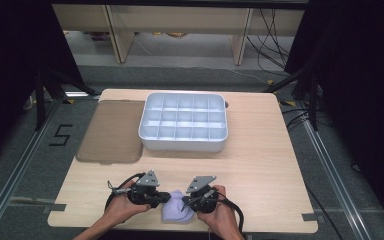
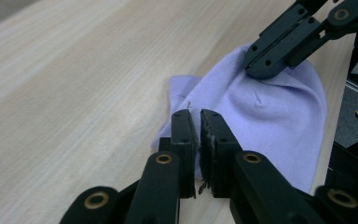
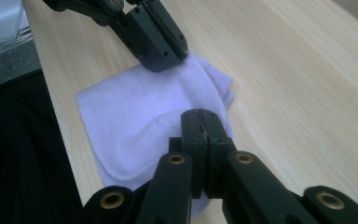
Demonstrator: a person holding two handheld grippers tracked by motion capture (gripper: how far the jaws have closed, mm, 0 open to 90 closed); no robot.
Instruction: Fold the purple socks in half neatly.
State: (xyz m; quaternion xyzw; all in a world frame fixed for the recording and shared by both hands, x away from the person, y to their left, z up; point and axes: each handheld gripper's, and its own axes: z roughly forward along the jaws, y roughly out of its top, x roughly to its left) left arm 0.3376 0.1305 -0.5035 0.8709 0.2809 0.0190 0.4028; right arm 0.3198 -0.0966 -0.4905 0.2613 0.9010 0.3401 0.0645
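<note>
Lilac cloth [image 1: 176,209] lying at bottom centre of the high view, on the worktop [image 1: 260,165] near its front edge. Pinched at its left side by the left gripper [image 2: 196,119], jaws clenched on a fold; right gripper [image 3: 203,122] likewise clamped on the cloth's opposite side. Farther up, white divided tray [image 1: 183,141]; brown mat [image 1: 111,131] to its left.

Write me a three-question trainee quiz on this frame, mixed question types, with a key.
1. True or false: the white divided tray holds several items.
2. What lies between the left gripper and right gripper? A) lilac cloth B) sponge C) cup
3. Which side of the tray is the brown lid on in the high view?

Key: 1 false, its compartments look empty; 2 A, the lilac cloth; 3 left.
</note>
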